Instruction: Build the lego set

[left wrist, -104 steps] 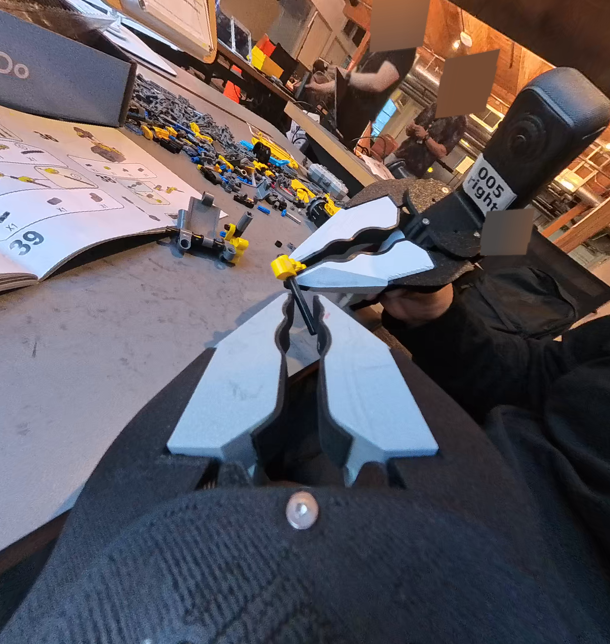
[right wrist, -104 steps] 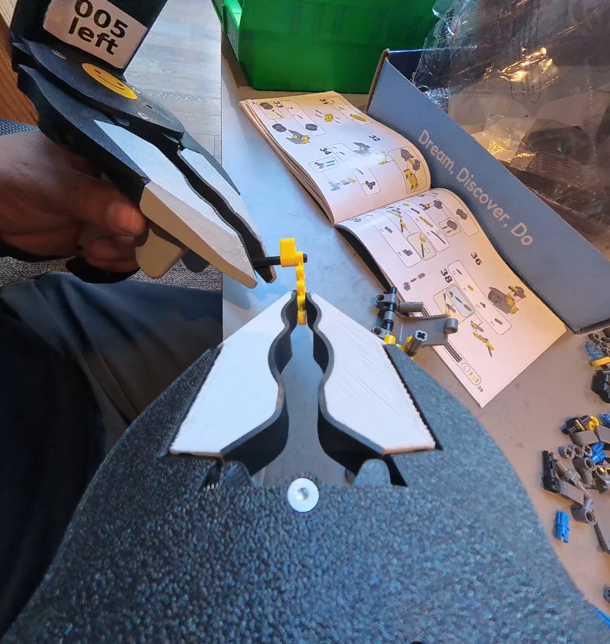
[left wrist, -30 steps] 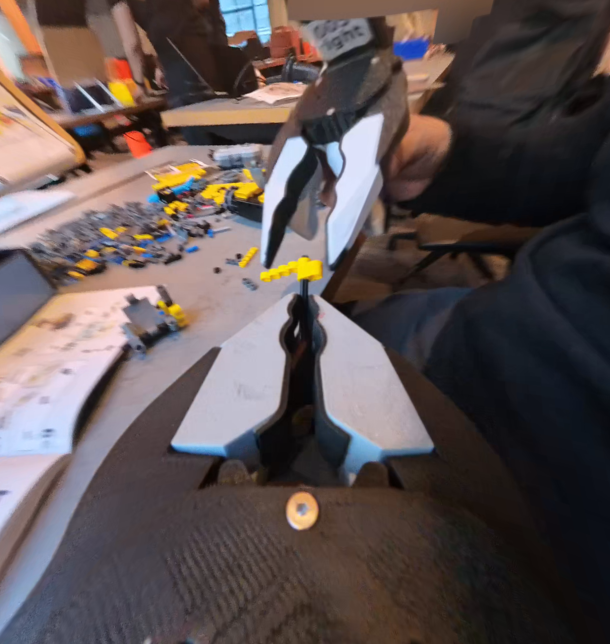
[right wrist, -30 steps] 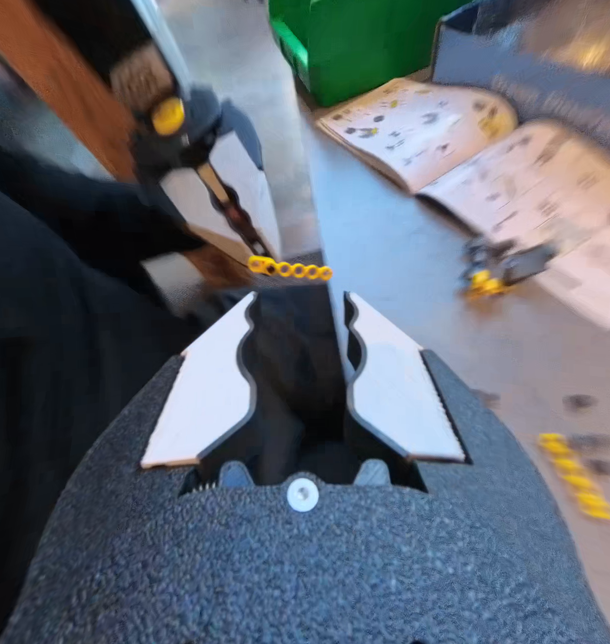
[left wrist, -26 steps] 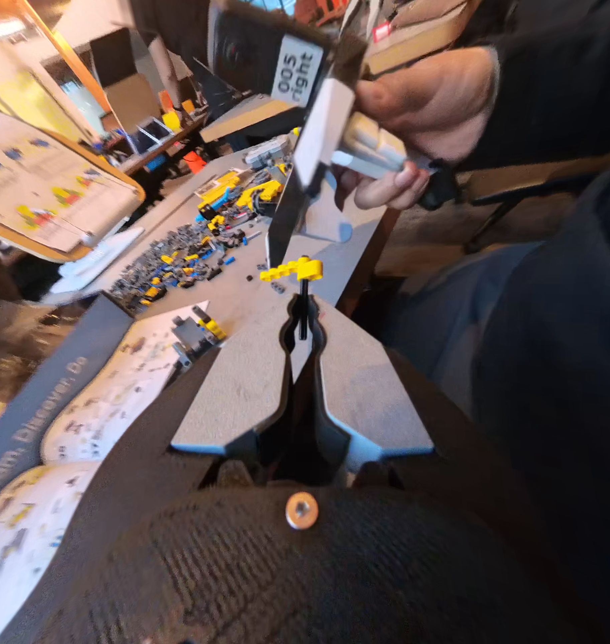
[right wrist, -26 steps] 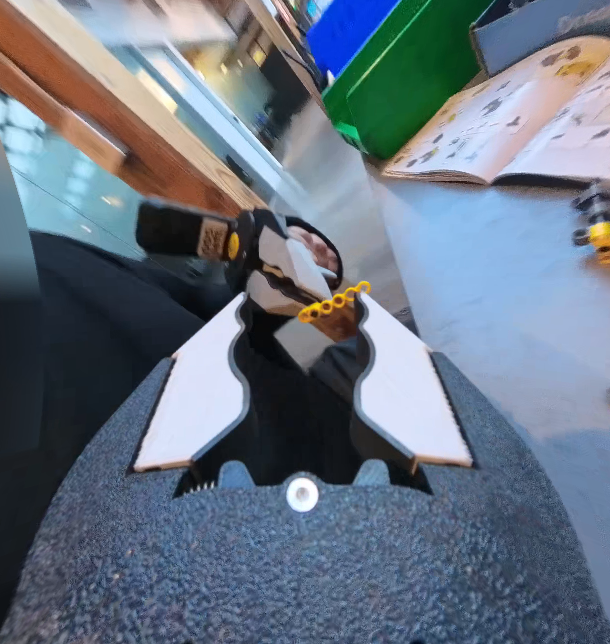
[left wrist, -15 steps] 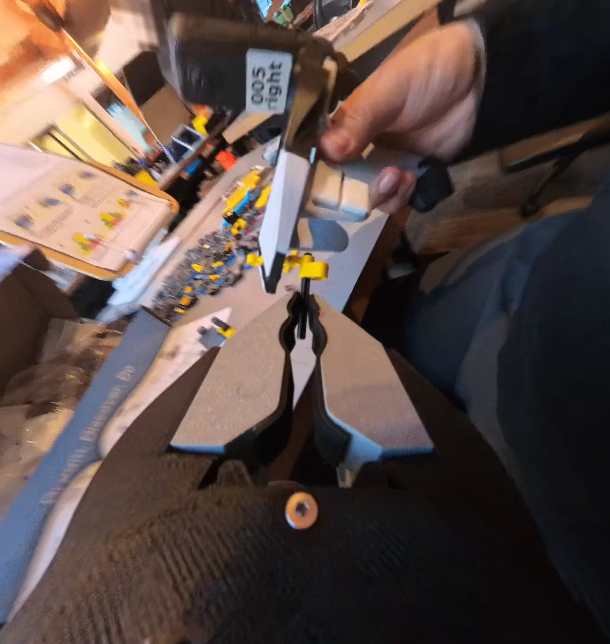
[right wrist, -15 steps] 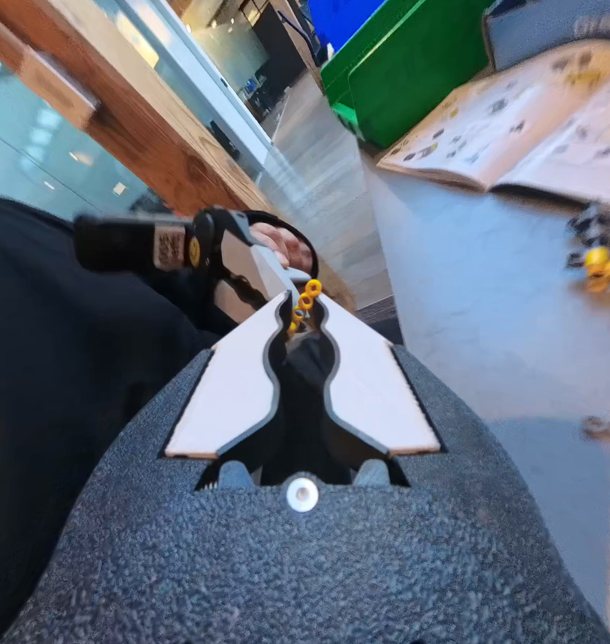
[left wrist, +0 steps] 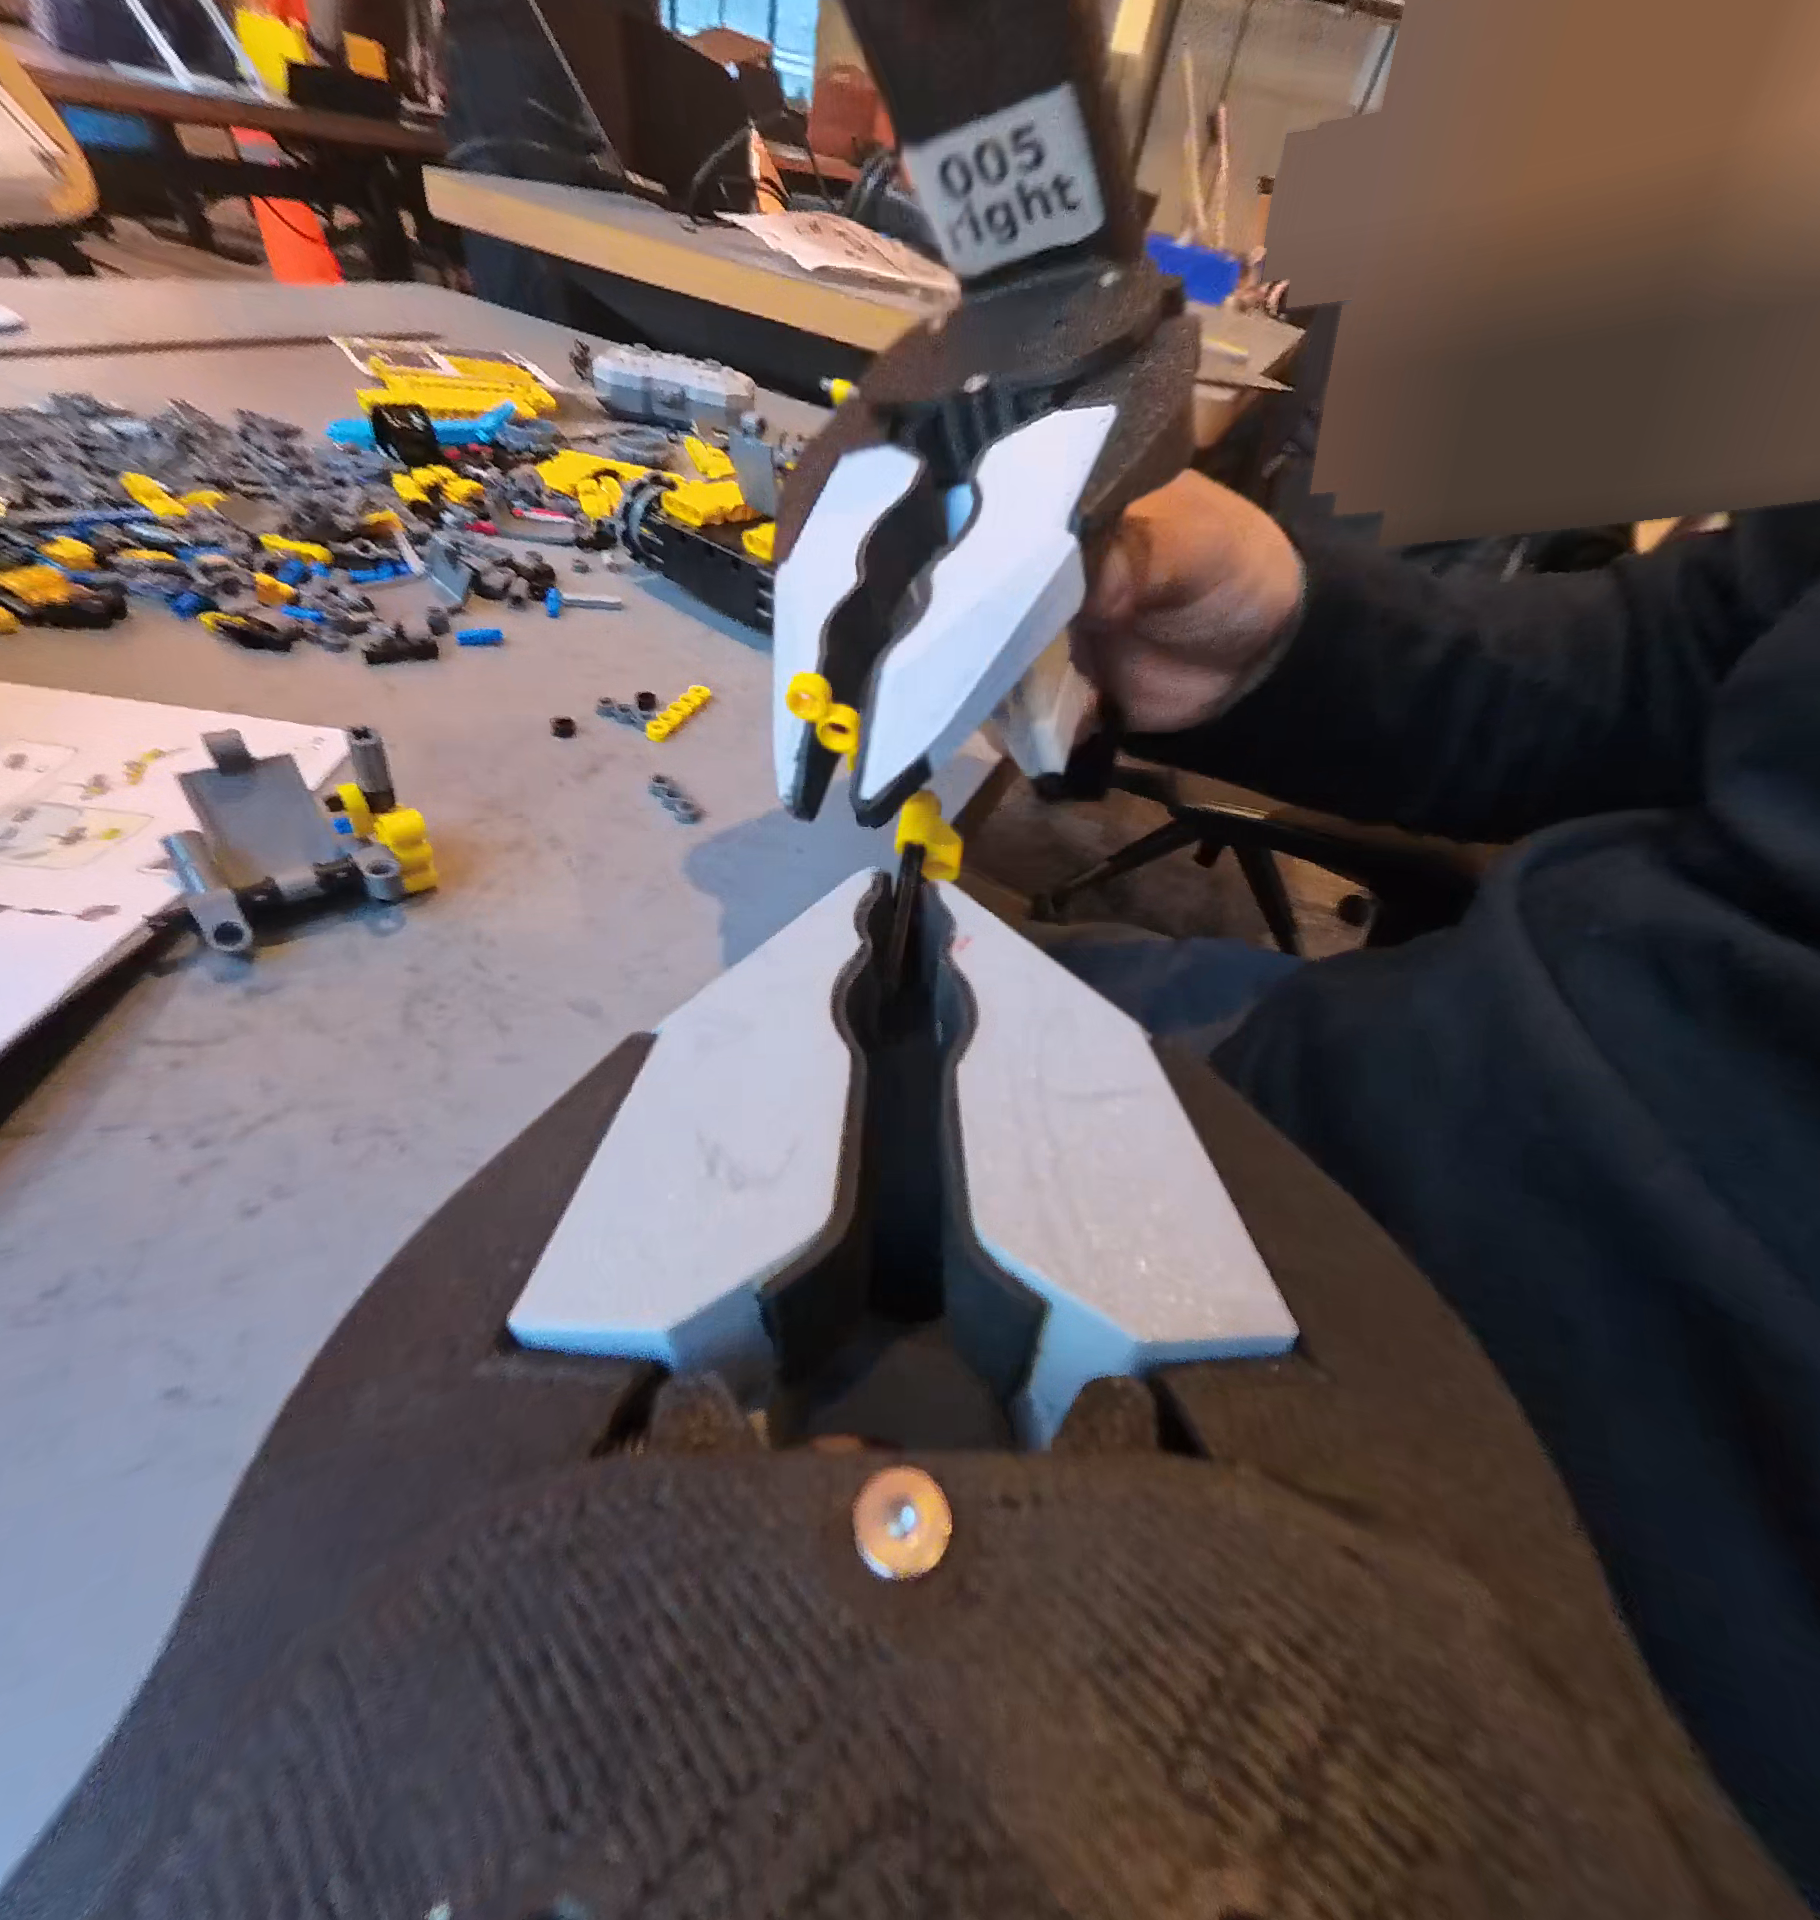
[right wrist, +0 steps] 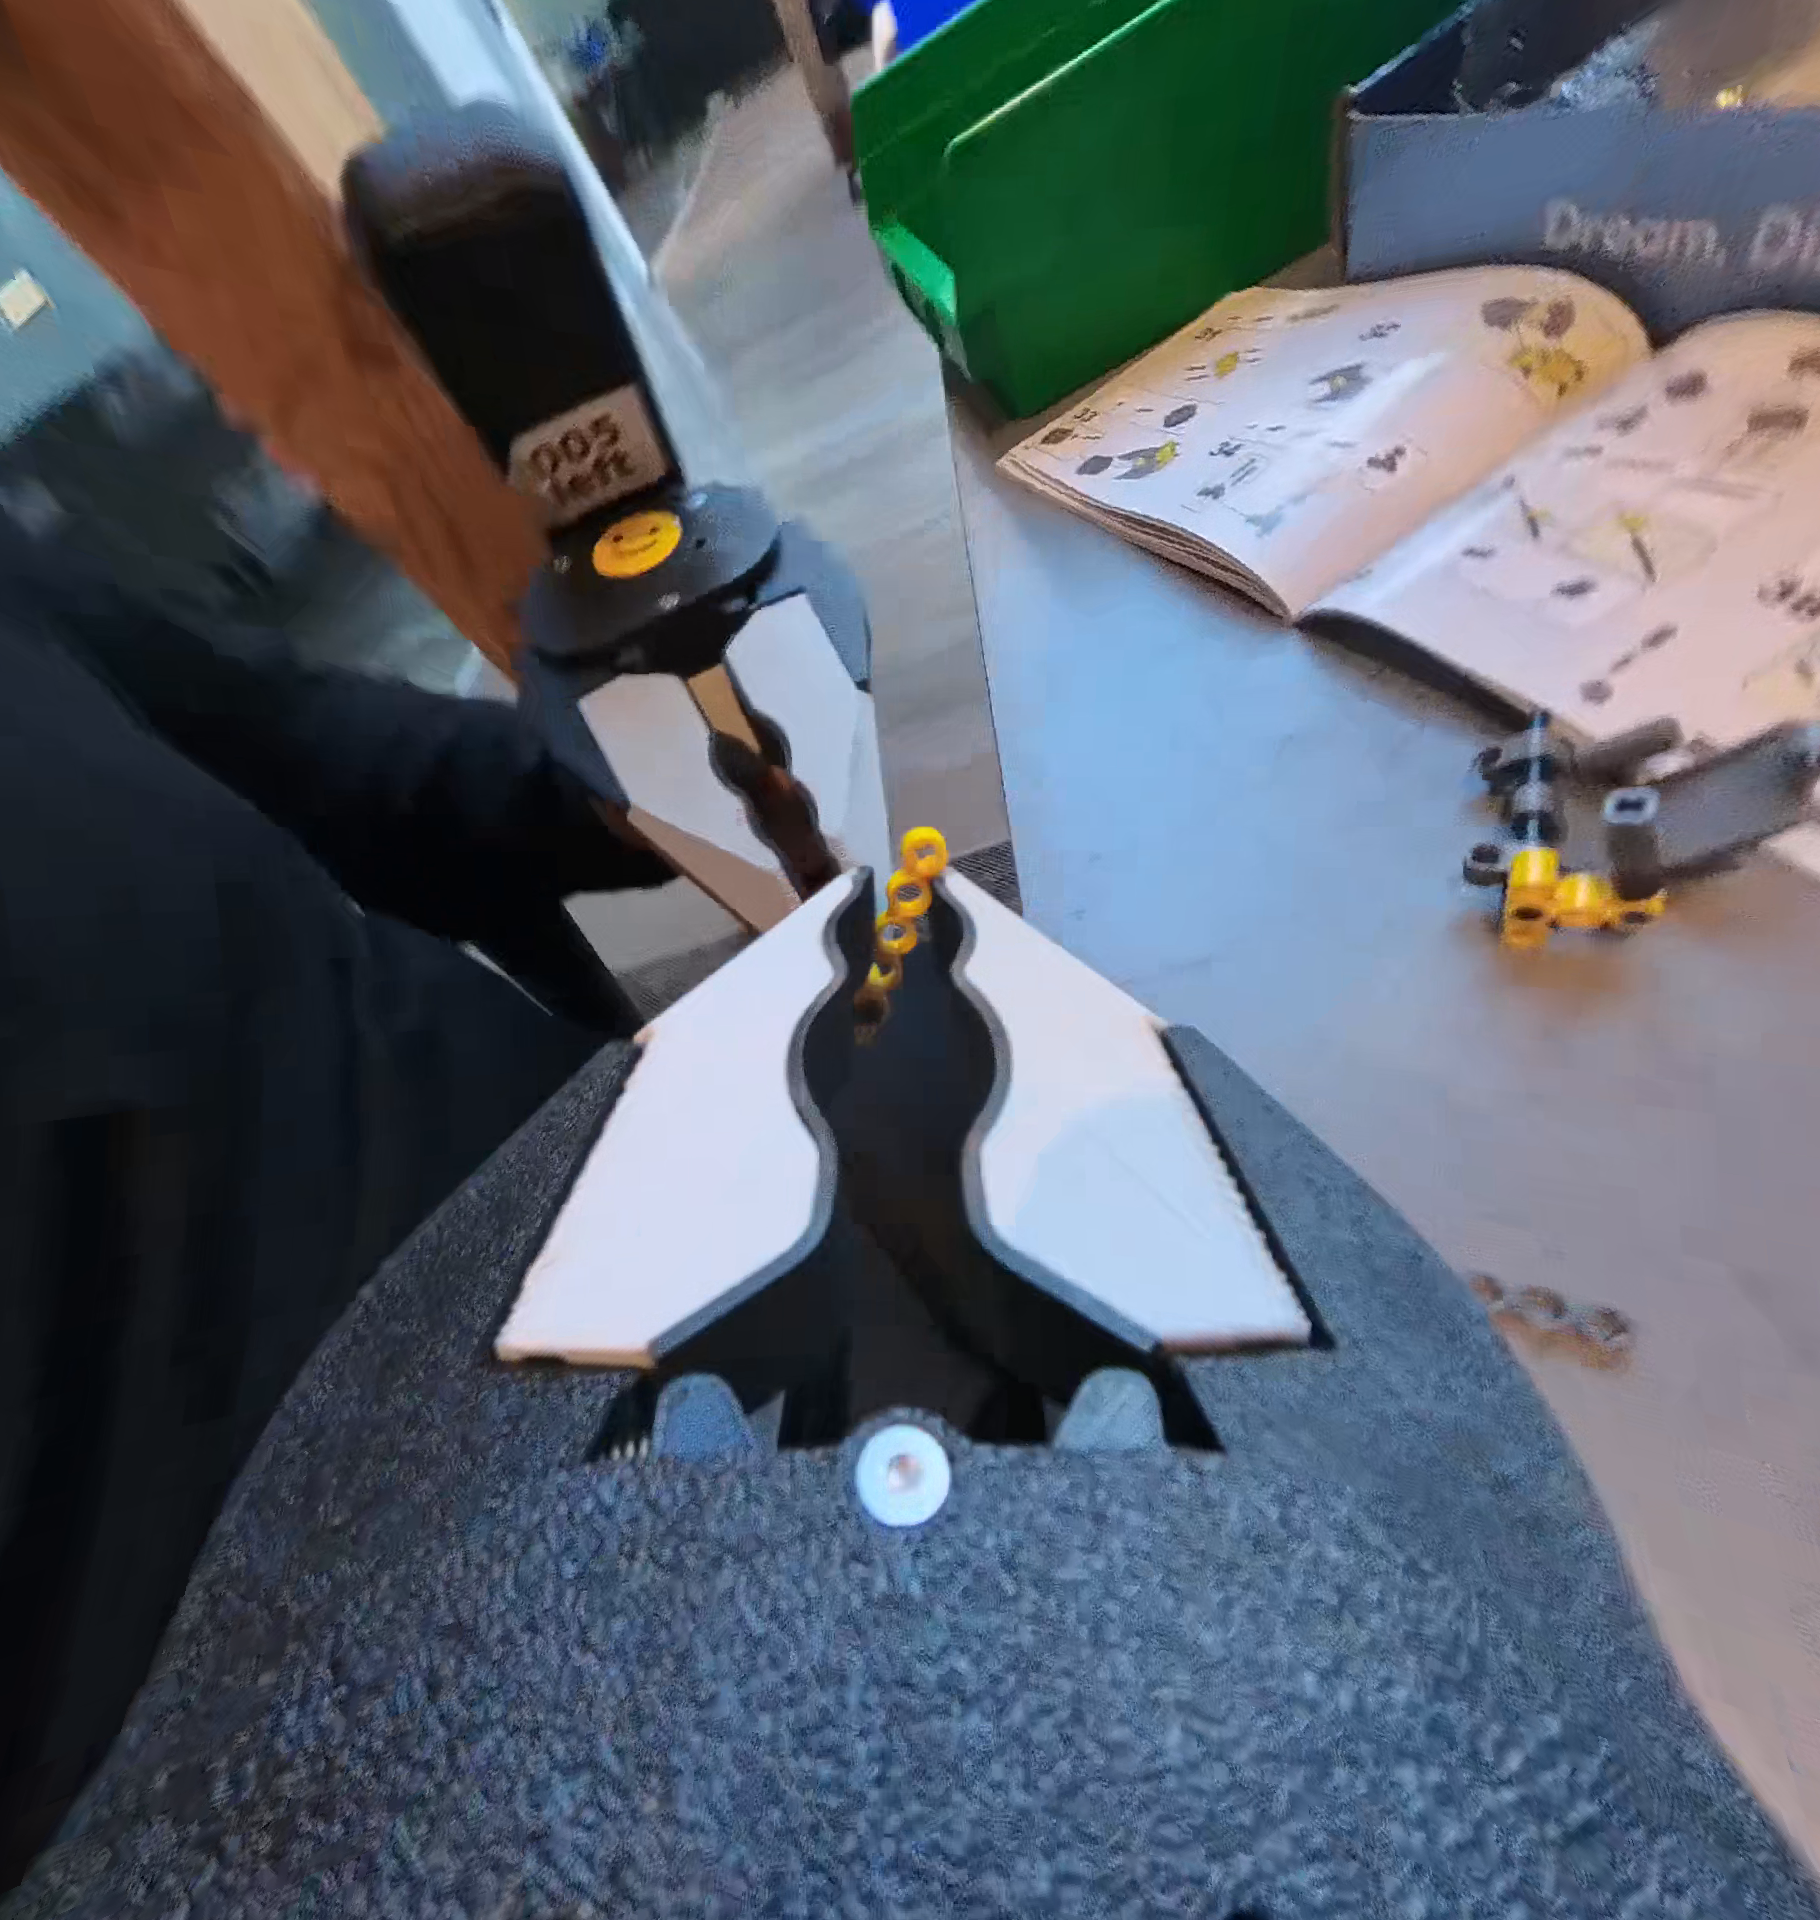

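— Black axle, thin, pinched upright at the very tips of the left gripper. Closed on it, with hardly a sliver of gap.

— And on top?

— Yellow beam, a strip with a row of holes. Lower end seated on the axle's tip, upper part clamped between the fingers of the right gripper, which points down from above. Same beam seen in the right wrist view, edge-on between closed tips. All of it held in the air just off the edge of the grey table, over a dark-clothed lap.

— Handling?

— Probably delicate. Short hold on a thin rod, so likely to pivot under any sideways push. Better to keep both grips in line with the axle, press straight along it, and squeeze firmly without twisting. Worth staying over the table, too: small parts, easily lost off the edge.

— Behind that?

— Hand around the right gripper's handle. On the table, a small grey-and-yellow assembly touching the corner of an open instruction booklet. A few loose bits near the edge.

— Farther?

— Wide pile of parts, grey, yellow and blue. Dark box behind the booklet, green bin beside it. Other desks beyond, blurred.
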Tool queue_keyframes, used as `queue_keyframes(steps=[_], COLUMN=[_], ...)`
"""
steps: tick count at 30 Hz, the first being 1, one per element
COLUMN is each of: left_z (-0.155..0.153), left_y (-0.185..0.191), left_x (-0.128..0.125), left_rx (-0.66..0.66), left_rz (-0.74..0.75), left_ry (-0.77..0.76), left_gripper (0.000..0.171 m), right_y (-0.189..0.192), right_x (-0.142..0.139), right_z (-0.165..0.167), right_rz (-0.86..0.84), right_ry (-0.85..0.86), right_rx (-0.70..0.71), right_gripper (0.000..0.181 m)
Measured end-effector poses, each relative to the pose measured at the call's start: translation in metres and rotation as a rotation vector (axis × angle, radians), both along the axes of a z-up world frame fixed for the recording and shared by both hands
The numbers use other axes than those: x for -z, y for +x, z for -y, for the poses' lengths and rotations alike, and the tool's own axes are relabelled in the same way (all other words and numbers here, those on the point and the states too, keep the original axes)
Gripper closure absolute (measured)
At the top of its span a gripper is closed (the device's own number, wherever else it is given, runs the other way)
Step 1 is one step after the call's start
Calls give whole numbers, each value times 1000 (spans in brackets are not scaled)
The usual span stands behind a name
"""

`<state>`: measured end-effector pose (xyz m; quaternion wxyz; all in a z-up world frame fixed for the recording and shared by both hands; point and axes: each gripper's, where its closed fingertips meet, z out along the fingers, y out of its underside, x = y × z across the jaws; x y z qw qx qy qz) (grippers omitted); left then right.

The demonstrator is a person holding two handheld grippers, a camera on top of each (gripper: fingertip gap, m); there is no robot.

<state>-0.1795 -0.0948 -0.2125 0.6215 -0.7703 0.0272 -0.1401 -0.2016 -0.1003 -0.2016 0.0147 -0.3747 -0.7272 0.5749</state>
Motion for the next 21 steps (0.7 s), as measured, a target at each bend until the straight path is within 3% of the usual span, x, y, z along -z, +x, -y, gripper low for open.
queue_keyframes(steps=[3, 6, 8, 10, 13, 16, 21], left_z=[-1, -5, -6, -6, -5, -6, -4], left_y=[-3, -4, -2, 9, 26, -2, -5], left_x=[1, 14, 14, 8, 16, 34, 11], left_rx=[-31, -68, -93, -64, 39, -81, -65], left_rz=[-42, -176, -320, -393, -289, -221, -97], left_ry=[-7, -86, -81, -45, -64, -188, -69], left_gripper=[153, 143, 171, 171, 171, 164, 143], right_y=[-5, -5, -4, -3, -5, -4, 3], right_x=[-4, -19, -24, -21, -13, -20, -29], right_z=[1, 6, 10, 12, 6, 2, 3], right_rz=[106, 169, 186, 158, 142, 122, 38], right_ry=[-160, -335, -385, -343, -276, -308, -345], right_rx=[66, 73, 53, 48, 78, 89, 67], right_gripper=[174, 175, 175, 175, 175, 175, 175])
